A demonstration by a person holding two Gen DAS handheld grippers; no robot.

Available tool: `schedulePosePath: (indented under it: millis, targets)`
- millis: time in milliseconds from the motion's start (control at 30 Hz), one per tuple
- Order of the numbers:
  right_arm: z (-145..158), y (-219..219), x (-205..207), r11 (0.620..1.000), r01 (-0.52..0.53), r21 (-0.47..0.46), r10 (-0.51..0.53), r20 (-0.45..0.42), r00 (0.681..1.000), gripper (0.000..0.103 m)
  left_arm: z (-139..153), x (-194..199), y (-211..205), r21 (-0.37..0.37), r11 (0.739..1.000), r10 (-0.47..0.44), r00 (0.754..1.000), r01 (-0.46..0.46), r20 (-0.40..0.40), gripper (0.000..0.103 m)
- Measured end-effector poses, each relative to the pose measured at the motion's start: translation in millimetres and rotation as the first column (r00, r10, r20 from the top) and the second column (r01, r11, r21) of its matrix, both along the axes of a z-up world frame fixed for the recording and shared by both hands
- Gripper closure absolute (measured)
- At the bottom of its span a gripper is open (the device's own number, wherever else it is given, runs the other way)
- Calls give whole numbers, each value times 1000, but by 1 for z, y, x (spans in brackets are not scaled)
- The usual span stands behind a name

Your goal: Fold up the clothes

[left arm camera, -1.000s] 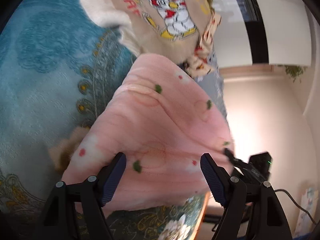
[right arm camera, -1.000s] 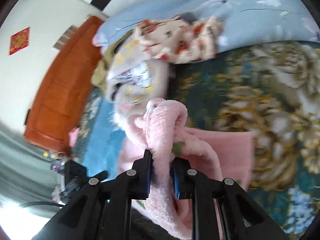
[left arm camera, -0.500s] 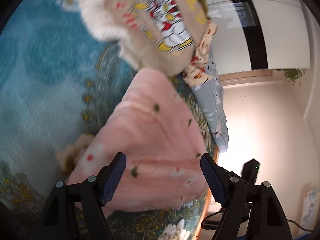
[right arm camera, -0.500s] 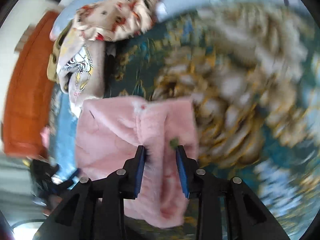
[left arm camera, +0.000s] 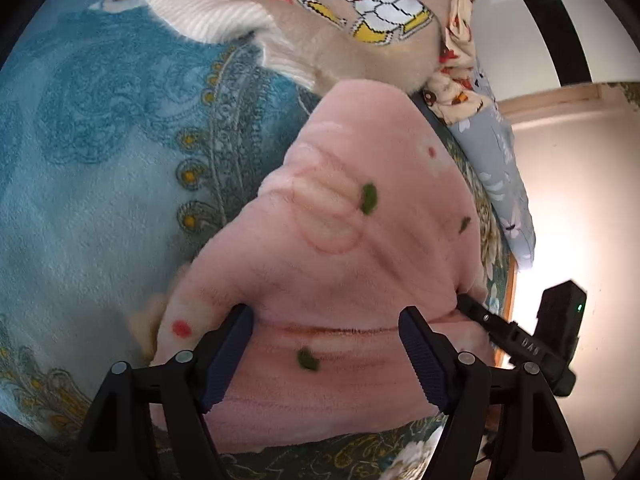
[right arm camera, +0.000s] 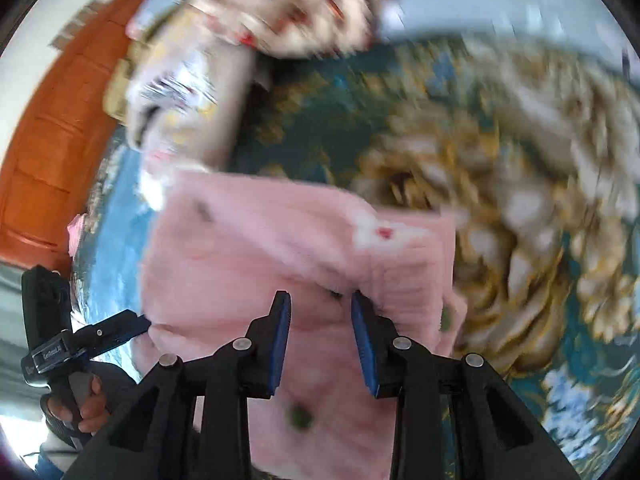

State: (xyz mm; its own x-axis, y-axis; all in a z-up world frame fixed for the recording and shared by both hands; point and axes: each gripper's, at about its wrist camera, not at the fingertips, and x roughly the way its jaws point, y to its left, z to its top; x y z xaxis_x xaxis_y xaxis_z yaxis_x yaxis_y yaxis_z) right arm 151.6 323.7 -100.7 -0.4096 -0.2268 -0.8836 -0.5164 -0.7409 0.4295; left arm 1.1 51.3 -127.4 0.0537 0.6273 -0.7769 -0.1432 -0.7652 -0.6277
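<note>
**Pink garment folded, pile waiting**

One pink garment (left arm camera: pixel 340 280) lies folded on the bed (left arm camera: pixel 100 160), I judge. My left gripper (left arm camera: pixel 326 352) is spread wide over its near edge, holding nothing; my right gripper (right arm camera: pixel 322 336) is parted above it. Beyond the garment, a heap of at least two unfolded pieces (left arm camera: pixel 340 12) remains.

Blurred: clothes pile (right arm camera: pixel 224 52) and floral blanket (right arm camera: pixel 500 160), right wrist view.
Cut off: beige sweater (left arm camera: pixel 340 12), top edge.
</note>
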Motion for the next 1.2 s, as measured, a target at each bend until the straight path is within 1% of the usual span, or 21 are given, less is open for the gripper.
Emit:
schedulePosePath:
  millis: [67,167,233,267,300,333,367,400,433,467,500,567,600,667,733,800,833,967,1033,1100,1200]
  targets:
    - [-6,1,2,1000,14,-13,-14,-11,1000,71,5,0,1,-5,1000,-8,1000,8,-13,25]
    - [1,-1,-1,1000,0,7,0,-5,1000,71,18,3,-3,18,1000,-18,999,19,-49,25]
    - [15,3,4,1000,8,-11,-9,-44,999,71,26,1,-11,27,1000,1,996,1,-86,23]
    - [21,5,6,1000,13,-19,-14,-65,998,71,27,-1,-15,15,1000,19,994,-18,-104,23]
    - [25,7,8,1000,21,-21,-23,-94,995,69,28,-4,-21,-13,999,46,992,-48,-121,23]
    - [31,11,13,999,32,-17,-34,-117,993,59,25,-9,-28,-54,995,82,988,-89,-130,22]
    - [33,17,20,999,51,-5,-51,-120,991,53,20,-14,-32,-78,989,114,986,-124,-123,19]
    - [35,22,26,998,70,6,-69,-122,990,42,13,-18,-35,-88,984,148,984,-157,-100,17]
    - [31,27,31,996,92,9,-90,-115,989,34,6,-21,-37,-93,979,174,982,-181,-76,16]
    - [27,32,35,993,114,7,-113,-107,988,31,-1,-23,-37,-87,978,184,982,-188,-50,16]
    - [18,37,41,989,141,-35,-143,-100,985,26,-9,-24,-36,-87,978,186,982,-188,-25,15]
    - [1,45,53,974,192,-122,-203,-84,976,23,-21,-23,-25,-103,984,145,989,-145,-2,14]
    - [-10,46,57,957,206,-204,-227,-86,970,20,-25,-23,-19,-109,987,117,993,-116,4,14]
    - [-22,42,55,945,202,-257,-232,-90,969,16,-30,-23,-9,-101,993,66,998,-64,16,14]
    - [-33,38,52,931,196,-307,-235,-94,967,16,-35,-24,-6,-68,997,49,998,-47,34,11]
    - [-38,32,49,937,174,-304,-216,-108,970,15,-41,-23,-5,-62,997,42,997,-38,59,4]
    - [-41,29,48,939,163,-303,-206,-115,972,12,-45,-23,-6,-62,997,40,996,-36,75,1]
    - [-54,26,44,939,139,-315,-185,-120,975,10,-49,-23,-9,-55,996,70,993,-65,92,1]
    - [-58,27,46,931,151,-333,-204,-129,970,8,-49,-23,-9,-41,996,87,992,-83,91,1]
    - [-58,26,46,929,152,-336,-204,-123,971,8,-48,-21,-7,-35,995,92,992,-89,86,2]
    - [-56,26,43,924,165,-344,-211,-98,973,8,-43,-19,-2,-51,994,95,993,-92,64,2]
